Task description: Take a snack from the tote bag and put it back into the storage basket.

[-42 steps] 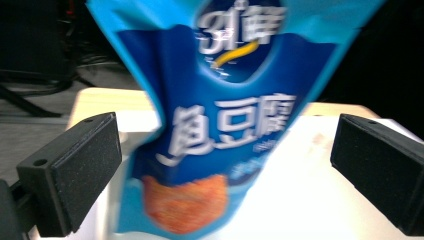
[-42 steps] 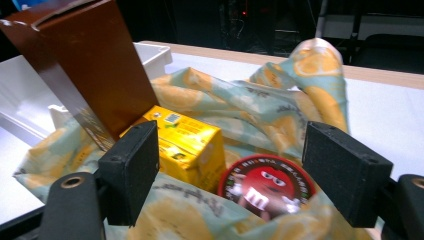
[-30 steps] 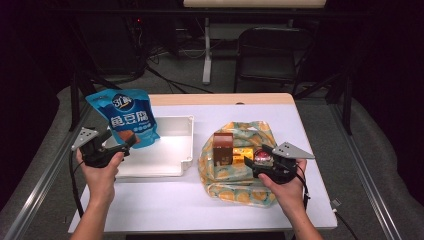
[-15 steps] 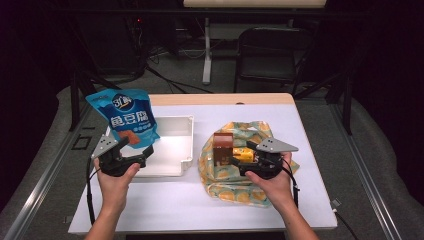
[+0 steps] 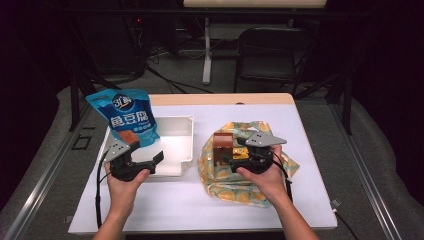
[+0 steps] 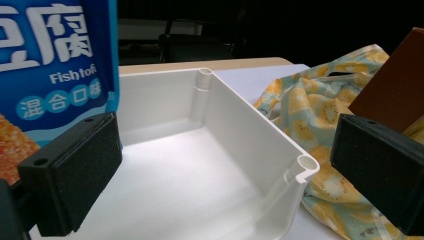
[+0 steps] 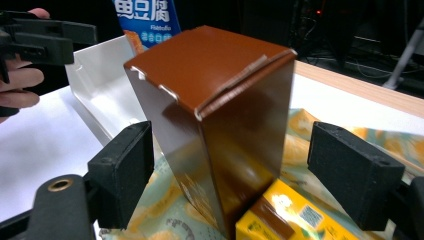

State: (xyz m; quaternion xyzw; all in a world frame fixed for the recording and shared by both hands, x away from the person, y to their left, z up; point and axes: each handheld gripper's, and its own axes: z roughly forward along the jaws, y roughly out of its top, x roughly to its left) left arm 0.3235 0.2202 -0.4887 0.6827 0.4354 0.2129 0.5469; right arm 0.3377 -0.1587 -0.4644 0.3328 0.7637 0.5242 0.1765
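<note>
A brown carton (image 7: pixel 225 125) stands upright on a yellow fruit-print cloth bag (image 5: pixel 250 187), right of the table's middle. My right gripper (image 7: pixel 240 165) is open, with a pad (image 7: pixel 125 170) on each side of the carton and a gap on both sides. In the high view this right gripper (image 5: pixel 227 159) points left at the brown carton (image 5: pixel 223 144). A small yellow box (image 7: pixel 285 217) lies at the carton's foot. My left gripper (image 5: pixel 147 152) is open and empty at the front edge of a white tray (image 5: pixel 186 145). A blue snack bag (image 5: pixel 122 117) stands in the tray's left side.
In the left gripper view the white tray (image 6: pixel 260 130) lies between the jaws, with the blue bag (image 6: pixel 55 65) at left and the cloth bag (image 6: pixel 310 115) at right. Bare white table (image 5: pixel 170 200) lies in front of both hands. A chair (image 5: pixel 270 55) stands beyond the table.
My left gripper has moved right, up to the tray's front edge. My right gripper has moved left, so its open jaws now stand on either side of the brown carton.
</note>
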